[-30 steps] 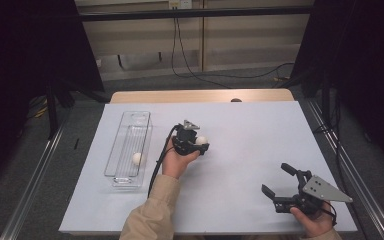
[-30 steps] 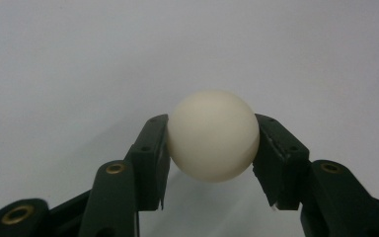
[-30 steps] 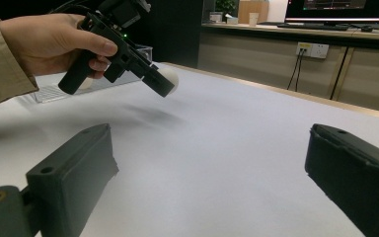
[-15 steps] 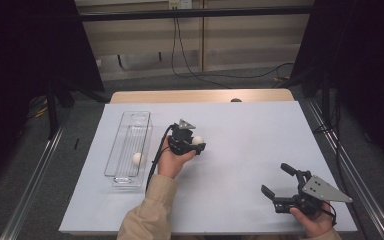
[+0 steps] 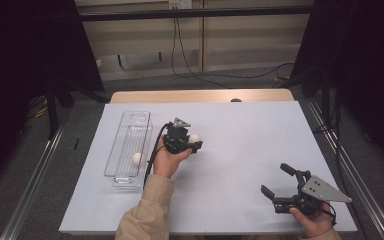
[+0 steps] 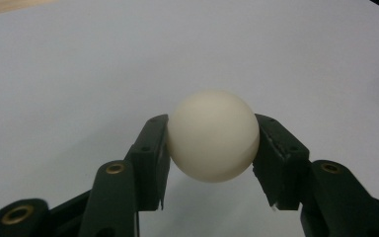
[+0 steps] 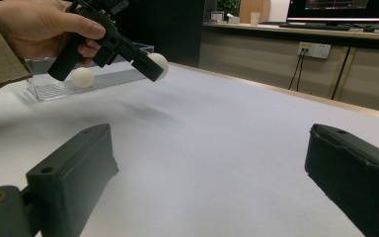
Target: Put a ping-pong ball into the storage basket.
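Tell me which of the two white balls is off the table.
The ball pinched between the left gripper fingers, held above the white table. The other ball lies inside the clear tray.

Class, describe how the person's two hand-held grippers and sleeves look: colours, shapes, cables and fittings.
Both tools are black with two blocky jaws joined by brass-coloured pivots. The left hand-held gripper trails a black cable and carries a small grey plate on top. The right hand-held gripper bears a larger grey three-cornered plate with small holes. The left sleeve is beige.
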`<state>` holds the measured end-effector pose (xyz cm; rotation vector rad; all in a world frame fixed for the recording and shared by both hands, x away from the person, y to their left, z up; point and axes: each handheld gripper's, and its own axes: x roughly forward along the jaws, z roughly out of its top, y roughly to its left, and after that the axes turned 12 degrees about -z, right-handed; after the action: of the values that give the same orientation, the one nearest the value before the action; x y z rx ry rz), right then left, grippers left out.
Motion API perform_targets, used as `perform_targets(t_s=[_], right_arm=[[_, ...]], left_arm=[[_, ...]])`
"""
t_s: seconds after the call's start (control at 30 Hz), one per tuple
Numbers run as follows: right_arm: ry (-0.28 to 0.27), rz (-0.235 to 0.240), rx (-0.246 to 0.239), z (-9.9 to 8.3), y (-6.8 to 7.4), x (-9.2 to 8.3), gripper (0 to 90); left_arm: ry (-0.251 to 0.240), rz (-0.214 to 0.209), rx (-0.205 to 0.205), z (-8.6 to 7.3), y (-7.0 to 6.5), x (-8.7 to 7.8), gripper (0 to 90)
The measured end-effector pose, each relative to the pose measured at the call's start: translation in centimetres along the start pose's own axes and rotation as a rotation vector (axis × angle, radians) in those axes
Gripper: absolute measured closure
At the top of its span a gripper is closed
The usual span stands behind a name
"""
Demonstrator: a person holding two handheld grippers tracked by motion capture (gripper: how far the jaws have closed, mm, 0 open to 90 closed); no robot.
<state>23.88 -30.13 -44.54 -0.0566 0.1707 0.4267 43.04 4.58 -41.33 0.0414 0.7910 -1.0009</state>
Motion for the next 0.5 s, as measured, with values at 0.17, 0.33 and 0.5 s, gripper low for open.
perform_targets(t_s=[0.17, 0.33, 0.5], right_arm=[[0.000, 0.000, 0.001, 0.0, 0.0, 0.0, 4.4], [0.002, 0.003, -0.001, 0.0, 0.0, 0.0, 4.4], [0.000, 0.000, 0.001, 0.0, 0.0, 0.0, 4.4]], left_arm=[[-0.005, 0.003, -0.013, -0.1, 0.3, -0.4, 51.0], [-0.015, 0.003, -0.025, -0.1, 0.5, -1.0, 51.0], [-0.019, 0.005, -0.031, 0.0, 0.6, -1.2, 51.0]])
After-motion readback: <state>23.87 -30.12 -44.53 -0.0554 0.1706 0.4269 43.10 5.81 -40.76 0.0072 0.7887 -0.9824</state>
